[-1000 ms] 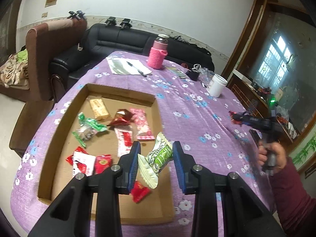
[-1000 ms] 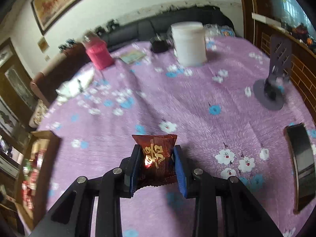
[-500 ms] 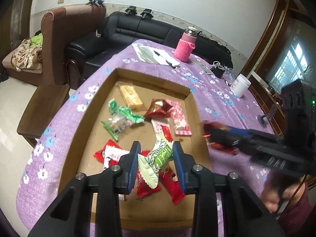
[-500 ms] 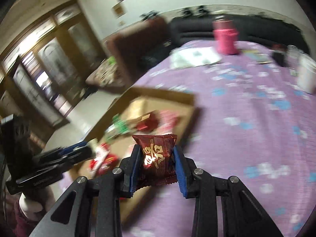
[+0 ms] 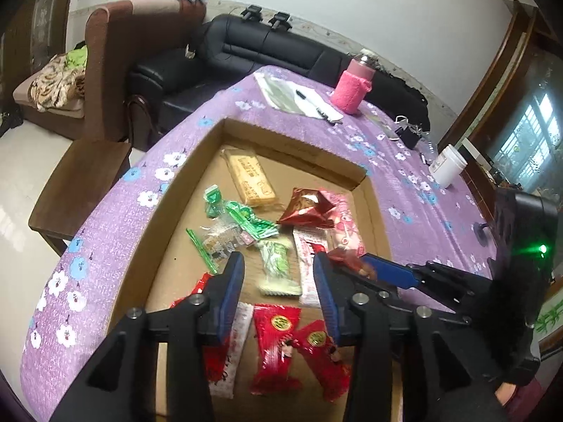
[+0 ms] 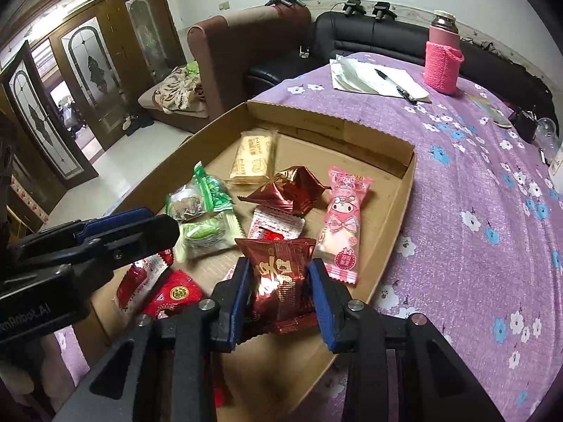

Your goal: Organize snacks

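Note:
A shallow cardboard tray (image 5: 183, 190) (image 6: 404, 211) on the purple flowered tablecloth holds several wrapped snacks: a yellow biscuit pack (image 5: 251, 179), green packets (image 5: 246, 218), a pink packet (image 6: 346, 218) and red packets (image 5: 278, 337). My left gripper (image 5: 278, 281) hovers over the tray with its jaws opening. A green-and-white packet (image 5: 276, 267) lies loose on the tray floor below them. My right gripper (image 6: 279, 292) is shut on a dark red foil packet (image 6: 281, 277) above the tray's near right corner. It shows in the left wrist view (image 5: 387, 276) beside the left fingers.
At the far end of the table stand a bottle in a pink knitted sleeve (image 5: 352, 91) (image 6: 441, 66) and papers with a pen (image 6: 380, 79). A white jar (image 5: 448, 168) stands at the right. A black sofa (image 5: 267, 49), a brown armchair (image 5: 116, 52) and a wooden stool (image 5: 77, 190) are beyond the table.
My left jaws have widened and the green-and-white packet has dropped from them onto the tray floor. My right gripper has swung from the open tablecloth to the tray, still gripping the dark red packet.

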Demonstrator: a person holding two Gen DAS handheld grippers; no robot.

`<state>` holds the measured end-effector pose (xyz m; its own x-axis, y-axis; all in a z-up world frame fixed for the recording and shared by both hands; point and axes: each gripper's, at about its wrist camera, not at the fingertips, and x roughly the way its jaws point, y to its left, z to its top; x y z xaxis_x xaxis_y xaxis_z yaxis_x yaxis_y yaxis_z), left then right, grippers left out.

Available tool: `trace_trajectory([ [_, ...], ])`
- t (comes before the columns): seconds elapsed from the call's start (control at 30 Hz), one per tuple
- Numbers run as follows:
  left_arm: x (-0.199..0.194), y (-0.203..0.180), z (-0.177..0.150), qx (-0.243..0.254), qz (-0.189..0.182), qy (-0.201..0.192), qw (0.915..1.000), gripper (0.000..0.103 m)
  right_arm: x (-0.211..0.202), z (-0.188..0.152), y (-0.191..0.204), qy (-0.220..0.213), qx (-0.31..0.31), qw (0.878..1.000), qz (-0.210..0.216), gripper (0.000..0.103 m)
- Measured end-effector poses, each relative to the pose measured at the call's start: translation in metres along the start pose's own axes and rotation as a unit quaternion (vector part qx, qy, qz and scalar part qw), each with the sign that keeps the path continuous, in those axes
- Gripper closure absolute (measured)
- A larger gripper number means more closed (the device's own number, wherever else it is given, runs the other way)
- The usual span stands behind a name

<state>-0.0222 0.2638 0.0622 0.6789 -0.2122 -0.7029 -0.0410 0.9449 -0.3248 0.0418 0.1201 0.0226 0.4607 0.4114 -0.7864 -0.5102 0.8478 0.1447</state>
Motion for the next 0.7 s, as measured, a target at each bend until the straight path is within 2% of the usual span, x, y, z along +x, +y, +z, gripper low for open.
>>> trace_trajectory([
  [0.03, -0.005, -0.002, -0.002, 0.004, 0.003, -0.006, 1.0000, 0.057, -0.002, 0.000, 0.000, -0.002, 0.002, 1.000, 0.004, 0.065],
  [0.17, -0.030, -0.014, -0.008, 0.020, 0.035, -0.035, 0.9986, 0.053, -0.018, -0.003, -0.001, -0.021, 0.000, 1.000, -0.002, 0.065],
  [0.23, -0.044, -0.019, -0.011, 0.023, 0.058, -0.052, 0.9967, 0.043, -0.032, -0.009, -0.005, -0.033, 0.010, 0.999, -0.002, 0.065],
  [0.33, -0.073, -0.031, -0.018, 0.029, 0.098, -0.099, 0.9899, 0.028, -0.056, -0.023, -0.012, -0.057, 0.035, 0.998, -0.008, 0.065],
  [0.43, -0.098, -0.048, -0.028, 0.035, 0.153, -0.156, 0.9753, 0.017, -0.079, -0.037, -0.019, -0.080, 0.058, 0.995, -0.011, 0.065],
  [0.47, -0.106, -0.057, -0.032, 0.040, 0.177, -0.178, 0.9671, 0.014, -0.088, -0.044, -0.021, -0.092, 0.066, 0.993, -0.013, 0.065],
  [0.53, -0.118, -0.076, -0.040, 0.050, 0.214, -0.219, 0.9507, 0.002, -0.102, -0.054, -0.023, -0.108, 0.081, 0.991, -0.016, 0.057],
  [0.6, -0.129, -0.094, -0.051, 0.061, 0.226, -0.257, 0.9376, 0.000, -0.114, -0.065, -0.025, -0.122, 0.095, 0.988, -0.017, 0.053],
  [0.7, -0.138, -0.119, -0.059, 0.082, 0.233, -0.286, 0.9259, 0.000, -0.128, -0.079, -0.025, -0.133, 0.097, 0.986, -0.024, 0.053],
])
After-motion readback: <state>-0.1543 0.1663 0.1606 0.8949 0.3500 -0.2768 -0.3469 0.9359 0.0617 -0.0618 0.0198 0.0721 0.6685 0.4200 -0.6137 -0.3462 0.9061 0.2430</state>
